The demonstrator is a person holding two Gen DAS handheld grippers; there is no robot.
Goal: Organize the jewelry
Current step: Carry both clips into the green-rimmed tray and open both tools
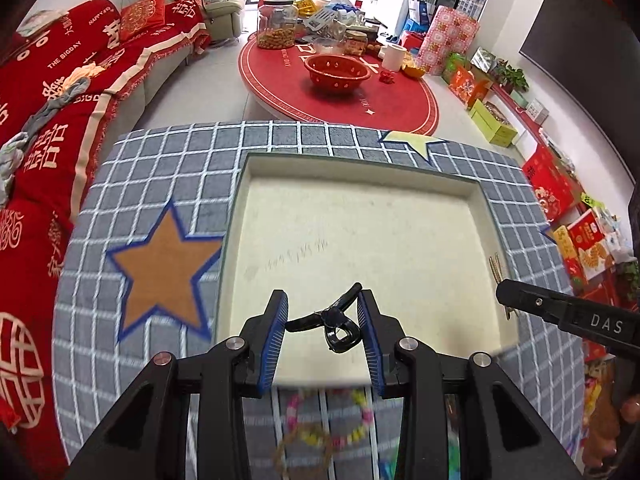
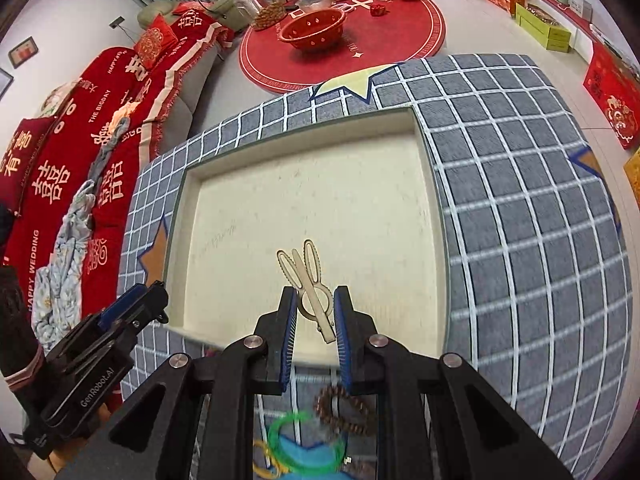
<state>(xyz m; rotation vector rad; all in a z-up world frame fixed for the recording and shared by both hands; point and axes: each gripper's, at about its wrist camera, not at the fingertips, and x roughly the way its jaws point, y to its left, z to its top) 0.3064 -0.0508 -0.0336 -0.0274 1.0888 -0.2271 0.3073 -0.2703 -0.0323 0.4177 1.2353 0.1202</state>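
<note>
Left wrist view: nearest the lens, under the left tongs (image 1: pixel 323 322), a blurred pastel bead bracelet (image 1: pixel 332 420) and a thin brown ring bracelet (image 1: pixel 302 450) lie on the grey grid-patterned cloth with stars (image 1: pixel 160 184) that covers the tabletop. Just beyond them, the tongs hold a black plastic hair clip (image 1: pixel 332 322) between the 2 blue pads, which touch its ends; it hangs over the near edge of the shallow cream square tray (image 1: pixel 360 232). At the tray's right side, a thin sliver of the beige metal hair clip (image 1: pixel 498 270) shows above the right tongs (image 1: pixel 505 293), seen side-on so that I cannot tell their gap from here. Farther off stands a red round table with a red perforated bowl (image 1: pixel 337 72) and a clear jar of snacks (image 1: pixel 277 24).

The right wrist view shows what the first hides. On the cloth below the tongs lie a green loop bracelet (image 2: pixel 306 446), a dark brown bead bracelet (image 2: pixel 344 408) and a yellow band (image 2: pixel 266 460). The right tongs (image 2: pixel 315 322) are narrowed onto the beige clip (image 2: pixel 308 284), pads touching its round hinge end, its toothed prongs pointing away over the tray floor (image 2: pixel 320 200). At lower left the left tongs (image 2: pixel 150 294) reach the tray's near left corner. Nothing else lies in the tray.
</note>
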